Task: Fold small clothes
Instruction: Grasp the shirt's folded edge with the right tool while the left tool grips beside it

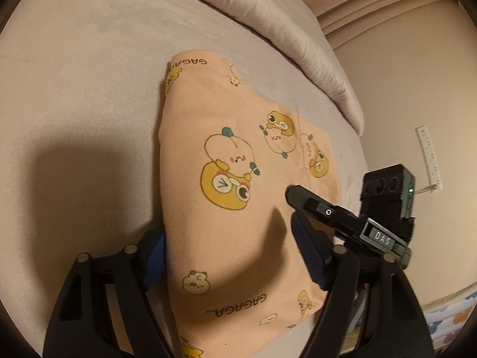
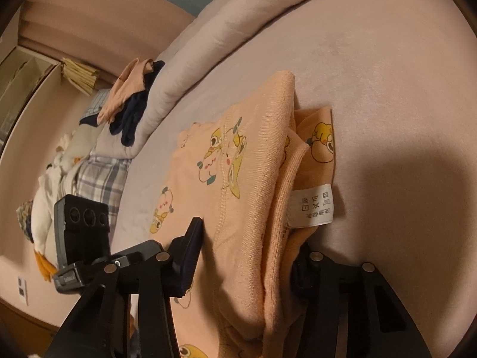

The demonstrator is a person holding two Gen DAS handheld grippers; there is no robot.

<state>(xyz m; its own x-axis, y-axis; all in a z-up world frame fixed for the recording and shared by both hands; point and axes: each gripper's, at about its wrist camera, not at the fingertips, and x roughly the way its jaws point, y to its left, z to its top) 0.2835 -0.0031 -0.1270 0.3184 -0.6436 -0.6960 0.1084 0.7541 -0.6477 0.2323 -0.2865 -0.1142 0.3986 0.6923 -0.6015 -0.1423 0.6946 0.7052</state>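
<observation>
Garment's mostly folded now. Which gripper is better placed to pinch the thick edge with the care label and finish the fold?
Right, probably. The right gripper straddles the garment's thick folded edge, with the care label just ahead. The left gripper sits over the flat printed side.

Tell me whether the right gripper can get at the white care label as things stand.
Probably yes. The care label lies exposed on the folded peach garment, just ahead of the right gripper, with nothing covering it. The gripper's jaws already straddle the garment's near edge.
</observation>
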